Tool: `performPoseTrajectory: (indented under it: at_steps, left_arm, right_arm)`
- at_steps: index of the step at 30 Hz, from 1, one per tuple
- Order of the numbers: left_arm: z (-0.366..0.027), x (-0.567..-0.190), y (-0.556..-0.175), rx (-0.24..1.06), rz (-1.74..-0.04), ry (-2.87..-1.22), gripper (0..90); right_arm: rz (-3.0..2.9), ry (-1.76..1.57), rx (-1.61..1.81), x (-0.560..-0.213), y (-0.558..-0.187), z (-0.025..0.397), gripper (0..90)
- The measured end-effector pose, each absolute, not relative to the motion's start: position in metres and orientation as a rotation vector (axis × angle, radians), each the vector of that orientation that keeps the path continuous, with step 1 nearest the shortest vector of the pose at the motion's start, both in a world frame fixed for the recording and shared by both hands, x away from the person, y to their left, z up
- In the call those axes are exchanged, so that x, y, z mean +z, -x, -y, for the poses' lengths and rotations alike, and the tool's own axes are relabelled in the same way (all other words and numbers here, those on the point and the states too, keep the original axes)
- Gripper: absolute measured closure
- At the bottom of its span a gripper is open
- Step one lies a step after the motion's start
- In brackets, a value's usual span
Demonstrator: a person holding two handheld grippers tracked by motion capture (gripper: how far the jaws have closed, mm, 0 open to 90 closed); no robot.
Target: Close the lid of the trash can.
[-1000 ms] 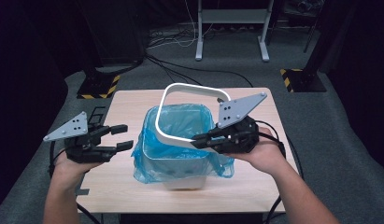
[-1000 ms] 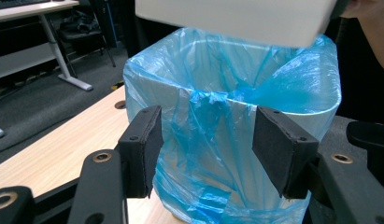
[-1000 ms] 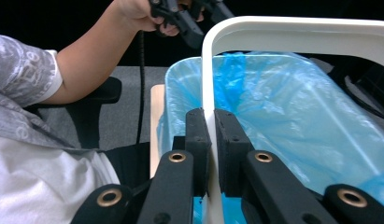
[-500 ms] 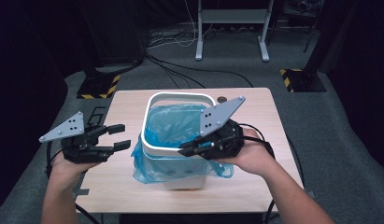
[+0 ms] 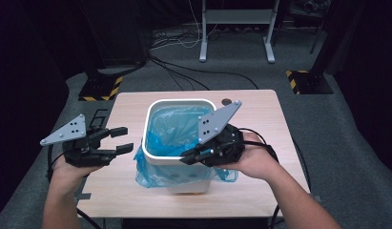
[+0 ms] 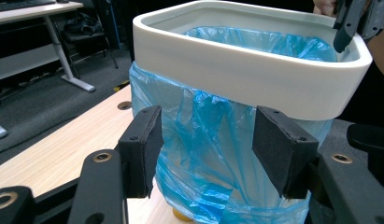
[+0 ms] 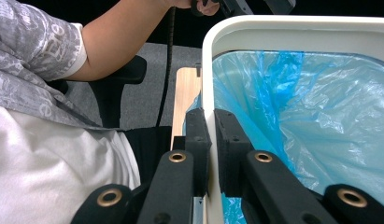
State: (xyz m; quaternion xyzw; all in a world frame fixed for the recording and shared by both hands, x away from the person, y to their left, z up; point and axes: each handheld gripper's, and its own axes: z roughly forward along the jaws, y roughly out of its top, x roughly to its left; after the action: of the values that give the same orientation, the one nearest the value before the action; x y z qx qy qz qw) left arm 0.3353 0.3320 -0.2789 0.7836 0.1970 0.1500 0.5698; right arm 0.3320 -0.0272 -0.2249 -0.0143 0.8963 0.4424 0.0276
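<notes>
On the wooden table (image 5: 260, 109) stands a white bin (image 5: 191, 183) lined with a blue bag (image 5: 177, 133). A white ring (image 5: 150, 129) sits on its top, pinched at the near edge by the right gripper (image 5: 191, 156). The left gripper (image 5: 124, 140) hovers beside the bin, jaws spread. The bag's folds hide the bin's bottom.

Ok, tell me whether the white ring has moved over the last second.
Yes. The white ring, clamped by the right gripper, has come down toward the person, from tilted above the table's far edge to sitting around the blue bag.
</notes>
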Motion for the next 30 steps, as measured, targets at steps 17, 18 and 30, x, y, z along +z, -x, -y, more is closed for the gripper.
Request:
performPoseTrajectory:
  at_steps: [17, 18, 30]
  left_arm:
    - [-0.327, -0.280, -0.337, 0.343, -0.454, -1.849, 42.2]
    - [-0.326, -0.280, -0.337, 0.339, -0.455, -1.850, 42.2]
    - [-0.321, -0.266, -0.354, 0.335, -0.475, -1.849, 42.6]
  right_arm:
    - [-2.839, 0.014, 1.409, -0.231, -0.343, 0.027, 84.9]
    - [-2.848, 0.006, 1.404, -0.231, -0.344, 0.027, 84.9]
    - [-2.865, 0.008, 1.372, -0.230, -0.345, 0.025, 84.8]
